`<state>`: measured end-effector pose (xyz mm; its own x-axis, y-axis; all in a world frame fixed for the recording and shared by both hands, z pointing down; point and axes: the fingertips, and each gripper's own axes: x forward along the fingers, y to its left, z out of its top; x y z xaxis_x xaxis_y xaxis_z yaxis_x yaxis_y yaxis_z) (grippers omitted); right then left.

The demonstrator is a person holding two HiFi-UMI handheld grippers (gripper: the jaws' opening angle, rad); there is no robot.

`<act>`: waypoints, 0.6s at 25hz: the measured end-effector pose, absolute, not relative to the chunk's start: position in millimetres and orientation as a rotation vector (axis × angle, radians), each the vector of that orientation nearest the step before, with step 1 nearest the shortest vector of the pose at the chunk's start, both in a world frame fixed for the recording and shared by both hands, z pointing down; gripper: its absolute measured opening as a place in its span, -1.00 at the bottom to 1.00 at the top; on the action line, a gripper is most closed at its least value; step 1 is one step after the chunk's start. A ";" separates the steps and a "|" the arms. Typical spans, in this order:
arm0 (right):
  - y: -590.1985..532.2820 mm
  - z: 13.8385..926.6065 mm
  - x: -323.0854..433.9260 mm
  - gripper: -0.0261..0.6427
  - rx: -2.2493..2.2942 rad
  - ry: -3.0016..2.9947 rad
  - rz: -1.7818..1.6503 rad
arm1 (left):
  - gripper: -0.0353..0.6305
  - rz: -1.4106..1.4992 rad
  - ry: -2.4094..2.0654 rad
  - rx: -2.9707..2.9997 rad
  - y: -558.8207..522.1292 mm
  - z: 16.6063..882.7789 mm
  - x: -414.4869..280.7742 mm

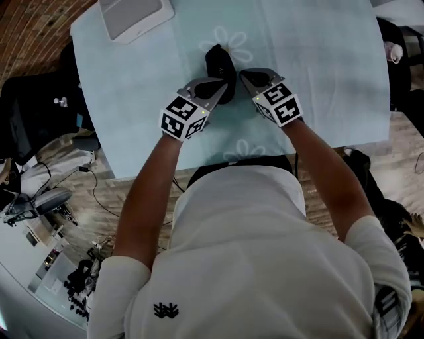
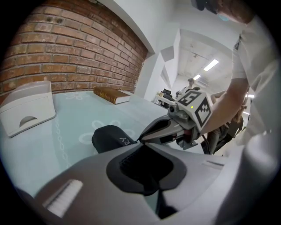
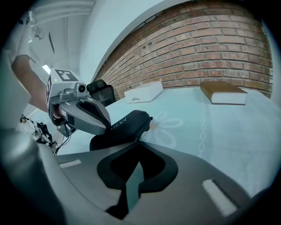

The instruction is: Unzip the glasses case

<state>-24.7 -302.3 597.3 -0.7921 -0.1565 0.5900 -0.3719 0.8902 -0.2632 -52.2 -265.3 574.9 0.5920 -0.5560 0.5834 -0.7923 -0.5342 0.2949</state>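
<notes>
The black glasses case (image 1: 218,63) lies lengthwise on the light blue tablecloth (image 1: 318,73). My left gripper (image 1: 227,89) is shut on its near end; in the left gripper view the case's fabric fills the hollow behind my left gripper's (image 2: 140,144) tips, and the case (image 2: 109,137) runs on beyond them. My right gripper (image 1: 241,73) is shut, its tips against the case's right edge. In the right gripper view its tips (image 3: 137,141) meet at the rim of the case (image 3: 125,125). Whether they pinch anything is hidden. A small tab (image 3: 151,117) shows at the case's far end.
A white plastic tray (image 1: 132,16) stands at the far left of the table. A brown book (image 3: 224,93) lies by the brick wall (image 3: 210,48). The table's near edge (image 1: 199,171) is close to the person's body. Cables and gear lie on the floor at left (image 1: 46,198).
</notes>
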 end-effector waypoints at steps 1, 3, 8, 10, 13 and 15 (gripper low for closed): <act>-304.3 597.1 -26.0 -0.93 0.370 -2.478 0.492 | -0.73 0.578 -1.071 2.279 -265.3 574.9 -52.6; -308.7 597.3 -28.3 -0.93 0.351 -2.479 0.481 | -0.73 0.578 -1.077 2.270 -265.1 575.1 -53.4; -320.3 598.2 -31.3 -0.93 0.306 -2.482 0.445 | -0.73 0.574 -1.093 2.256 -265.1 576.3 -51.4; -325.1 598.2 -32.7 -0.93 0.288 -2.484 0.433 | -0.73 0.572 -1.098 2.251 -265.3 576.7 -50.2; -333.5 597.5 -38.9 -0.93 0.255 -2.487 0.414 | -0.73 0.563 -1.102 2.242 -265.9 576.4 -51.3; -339.1 597.7 -42.2 -0.93 0.227 -2.489 0.397 | -0.73 0.557 -1.107 2.236 -266.2 577.0 -51.0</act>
